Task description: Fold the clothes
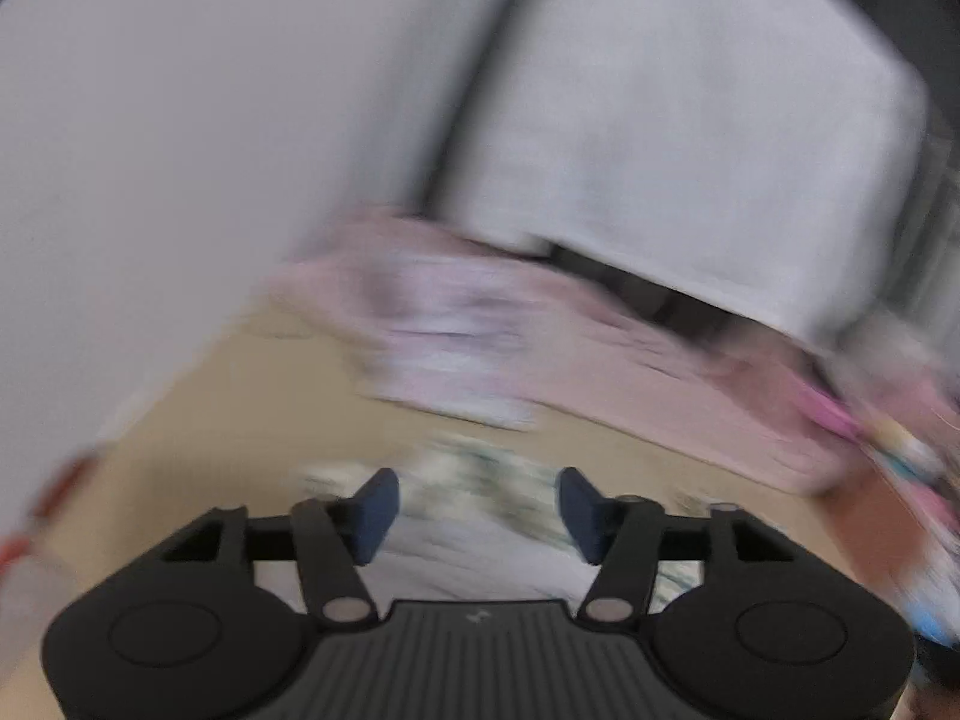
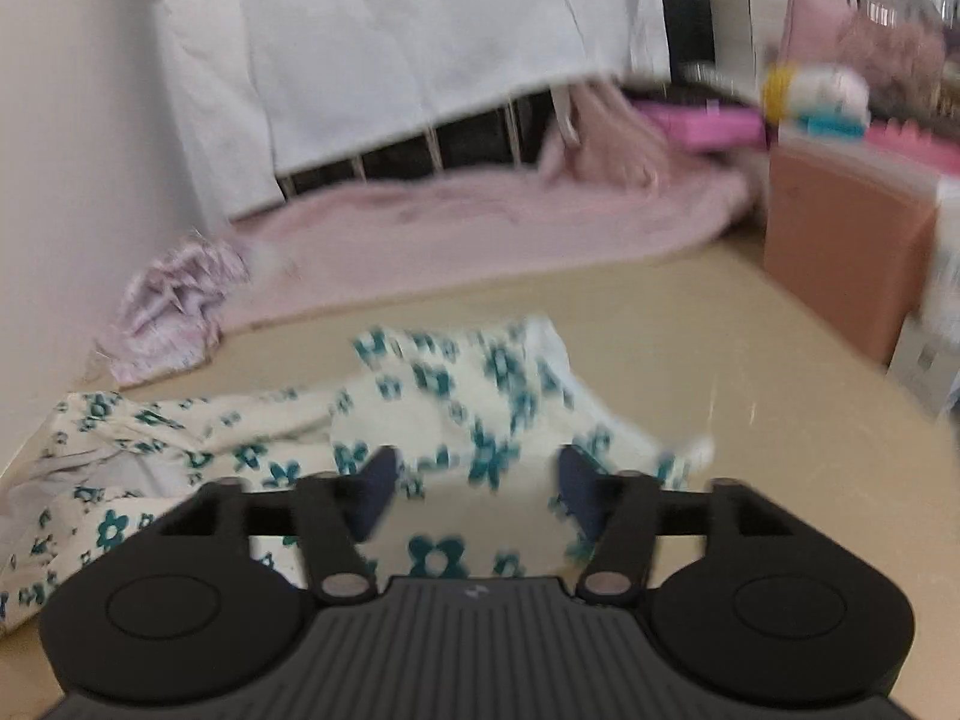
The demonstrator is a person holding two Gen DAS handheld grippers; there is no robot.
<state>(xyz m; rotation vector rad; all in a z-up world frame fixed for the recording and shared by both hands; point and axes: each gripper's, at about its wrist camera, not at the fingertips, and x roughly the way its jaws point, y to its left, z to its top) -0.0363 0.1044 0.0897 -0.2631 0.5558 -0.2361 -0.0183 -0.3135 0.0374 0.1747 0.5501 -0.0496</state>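
Note:
A white garment with teal flowers (image 2: 444,402) lies crumpled on the beige surface (image 2: 750,390), spreading from the left edge to the centre of the right wrist view. My right gripper (image 2: 477,480) is open just above its near edge, holding nothing. In the blurred left wrist view the same garment (image 1: 480,504) lies right under my left gripper (image 1: 478,510), which is open and empty.
A pink blanket (image 2: 480,228) lies along the back, with a small lilac cloth (image 2: 174,306) by the white wall (image 2: 60,180) on the left. A white sheet (image 2: 390,42) hangs behind. A brown box (image 2: 840,240) and pink clutter (image 2: 714,123) stand at the right.

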